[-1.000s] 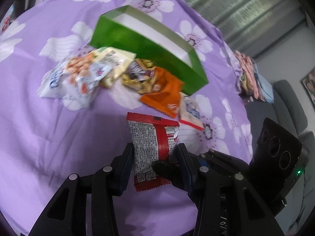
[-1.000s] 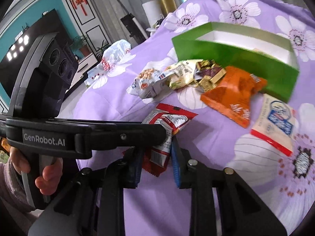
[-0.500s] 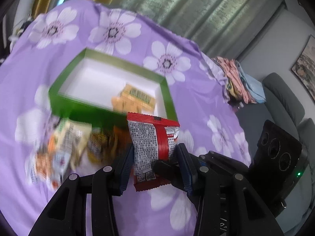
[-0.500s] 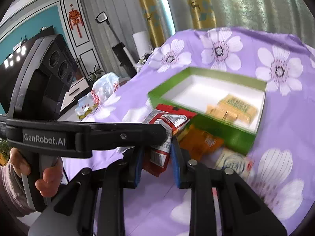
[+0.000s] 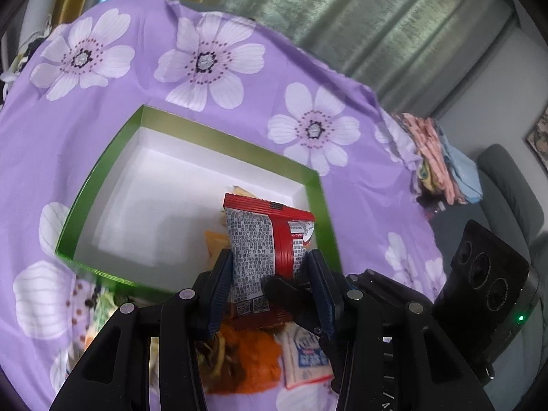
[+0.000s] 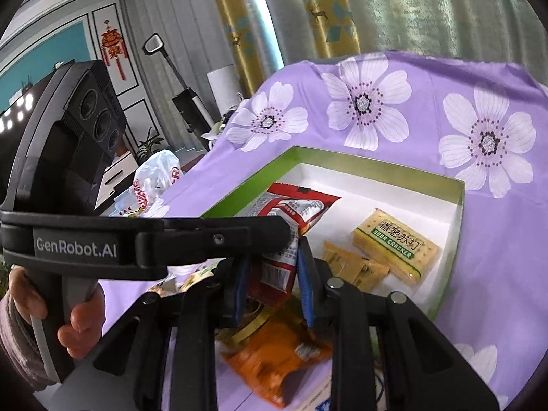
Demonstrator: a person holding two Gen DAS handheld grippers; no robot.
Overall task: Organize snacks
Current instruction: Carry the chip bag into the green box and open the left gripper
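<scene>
A: What's nearest? B: The left hand-held gripper (image 5: 269, 282) and the right hand-held gripper (image 6: 274, 282) both sit around one red snack packet (image 5: 269, 239); the left one's fingers press its sides and grip it; the right one's blue pads (image 6: 304, 274) flank its lower end, though whether they truly pinch it I cannot tell.

A: And under them? B: Loose snacks lie on the purple flowered cloth (image 5: 137, 68) over the tabletop; an orange packet (image 6: 277, 352) and a white-and-blue sachet (image 5: 306, 359) lie just outside the near wall of the green box (image 5: 102, 178).

A: Where is the red packet against that box? B: Held in the air, upright, over the near right part of the box; it touches nothing below that I can see.

A: What's inside already? B: A soda cracker pack (image 6: 397, 243) and some small yellow sachets (image 6: 356, 267) on the white floor toward the right; the left half looks bare.

A: So which step? B: Judging by this, carrying the packet in; placing is not yet done; next it calls for lowering beside the crackers, then letting the fingers part, taking care not to crush the sachets.
</scene>
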